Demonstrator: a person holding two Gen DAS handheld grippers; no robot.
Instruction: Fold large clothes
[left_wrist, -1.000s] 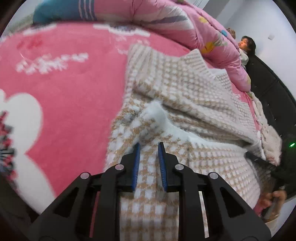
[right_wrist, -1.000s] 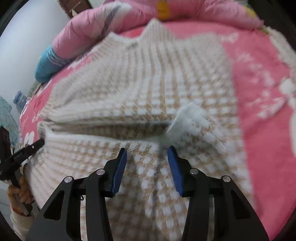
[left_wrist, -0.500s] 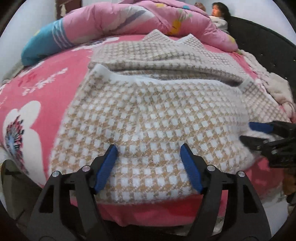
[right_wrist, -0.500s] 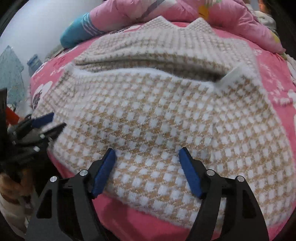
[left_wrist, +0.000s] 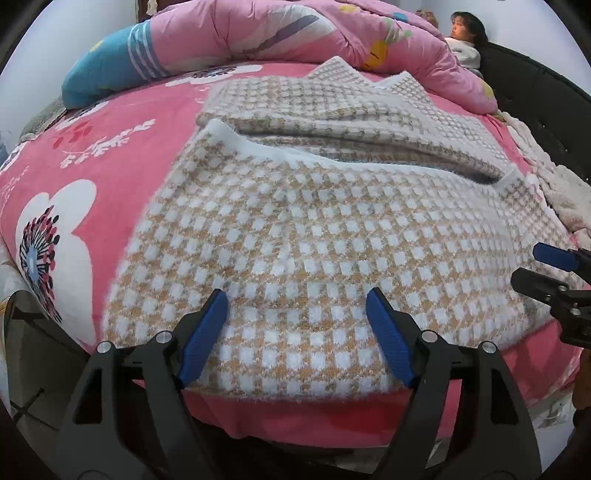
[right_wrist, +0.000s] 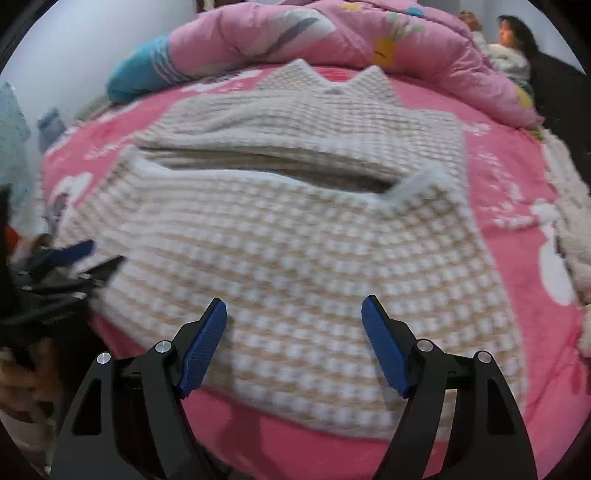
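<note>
A beige-and-white checked knit garment (left_wrist: 314, 229) (right_wrist: 295, 236) lies on the pink bed, its near half folded up over the far half, white hem edge across the middle. My left gripper (left_wrist: 297, 299) hovers over the garment's near edge, jaws opening, nothing between the blue pads. My right gripper (right_wrist: 294, 306) hangs likewise over the near edge, jaws opening and empty. Each gripper shows at the side of the other's view: the right gripper (left_wrist: 550, 269) at the right, the left gripper (right_wrist: 85, 258) at the left, blurred.
The pink flowered bedspread (left_wrist: 110, 147) covers the bed. A rolled pink and blue quilt (left_wrist: 258, 33) lies along the far side. A person (left_wrist: 461, 33) sits at the far right by a black headboard (left_wrist: 535, 92). A fluffy white cloth (left_wrist: 565, 199) lies at the right.
Both grippers let go of the folded hem, opened wide and drew back toward the near edge of the bed. The garment now lies folded in half.
</note>
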